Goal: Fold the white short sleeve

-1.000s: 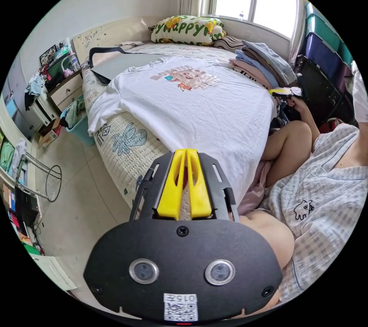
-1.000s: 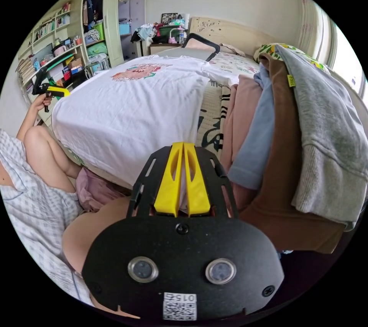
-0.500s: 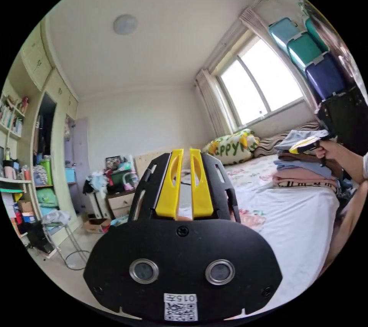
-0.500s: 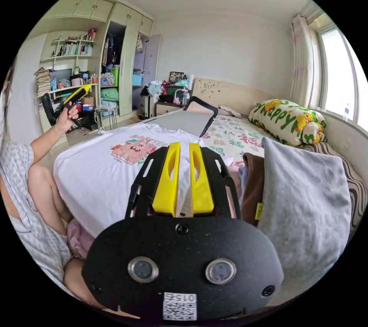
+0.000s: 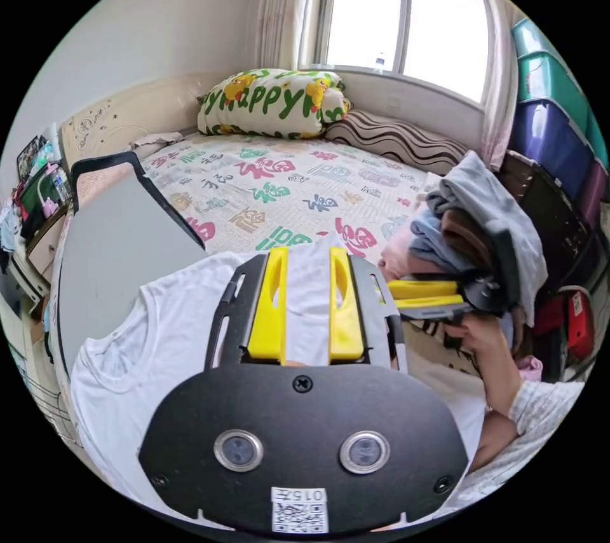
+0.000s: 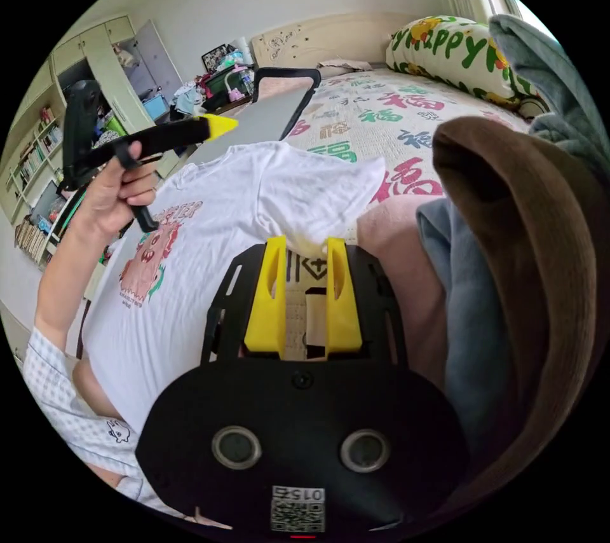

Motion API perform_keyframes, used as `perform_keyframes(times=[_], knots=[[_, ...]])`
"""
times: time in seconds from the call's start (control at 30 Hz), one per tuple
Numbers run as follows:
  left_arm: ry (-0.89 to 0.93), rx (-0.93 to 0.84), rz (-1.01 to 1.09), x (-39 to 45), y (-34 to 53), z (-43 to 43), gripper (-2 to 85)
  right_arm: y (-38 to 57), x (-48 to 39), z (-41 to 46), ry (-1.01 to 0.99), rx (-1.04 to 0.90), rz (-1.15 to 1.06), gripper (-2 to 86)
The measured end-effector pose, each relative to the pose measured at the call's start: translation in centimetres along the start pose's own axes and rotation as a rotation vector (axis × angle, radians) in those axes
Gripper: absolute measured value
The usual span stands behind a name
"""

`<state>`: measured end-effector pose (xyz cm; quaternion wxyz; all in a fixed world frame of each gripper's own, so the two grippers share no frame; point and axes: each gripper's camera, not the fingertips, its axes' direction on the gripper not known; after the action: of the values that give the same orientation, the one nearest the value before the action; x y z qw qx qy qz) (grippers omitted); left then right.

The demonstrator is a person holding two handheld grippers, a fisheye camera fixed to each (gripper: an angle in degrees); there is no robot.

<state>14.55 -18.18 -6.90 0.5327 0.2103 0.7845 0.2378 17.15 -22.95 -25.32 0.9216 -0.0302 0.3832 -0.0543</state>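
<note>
The white short-sleeve shirt [image 5: 159, 339] lies spread on the bed with its print [image 6: 149, 257] facing up. My left gripper [image 5: 307, 254] hovers open over the shirt's upper part, and white cloth shows through the gap between its jaws. In the right gripper view a hand holds that left gripper [image 6: 219, 123] above the shirt [image 6: 210, 212]. My right gripper [image 6: 305, 245] is open just short of the edge of one sleeve [image 6: 324, 187], with nothing pinched. The right gripper [image 5: 394, 294] also appears in the left gripper view, held beside the clothes pile.
A pile of folded clothes [image 6: 508, 238] crowds the bed edge right beside the sleeve. A grey board [image 5: 108, 257] lies on the patterned bed cover [image 5: 286, 187] beyond the collar. Pillows [image 5: 273, 101] sit under the window, and storage bins [image 5: 553, 123] stand stacked beside the bed.
Both grippers went from shut to open. Both hands moved from the bed's foot up to the shirt's upper part, the right one reaching the sleeve.
</note>
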Motion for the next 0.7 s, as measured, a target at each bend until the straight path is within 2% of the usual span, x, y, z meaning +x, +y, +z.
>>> perform_keyframes(times=[0.17,0.3,0.43,0.53,0.7], knots=[[0.006,-0.1,-0.015,2.4,-6.0,11.6,9.6,-1.1,0.3,1.9,0.092,-0.039,0.006,5.0],[0.036,-0.146,-0.009,3.8,-8.9,16.6,8.8,-1.5,0.7,2.2,0.089,-0.021,0.005,3.0],[-0.043,-0.308,0.027,4.5,-10.3,21.5,6.4,-2.0,1.2,2.5,0.07,-0.012,-0.01,1.7],[-0.031,-0.294,0.049,4.3,-10.8,21.8,1.9,-2.3,1.5,2.7,0.076,-0.005,-0.011,0.9],[-0.033,-0.094,0.001,1.1,-11.0,17.0,0.4,-2.5,2.3,2.1,0.048,0.06,0.007,0.1]])
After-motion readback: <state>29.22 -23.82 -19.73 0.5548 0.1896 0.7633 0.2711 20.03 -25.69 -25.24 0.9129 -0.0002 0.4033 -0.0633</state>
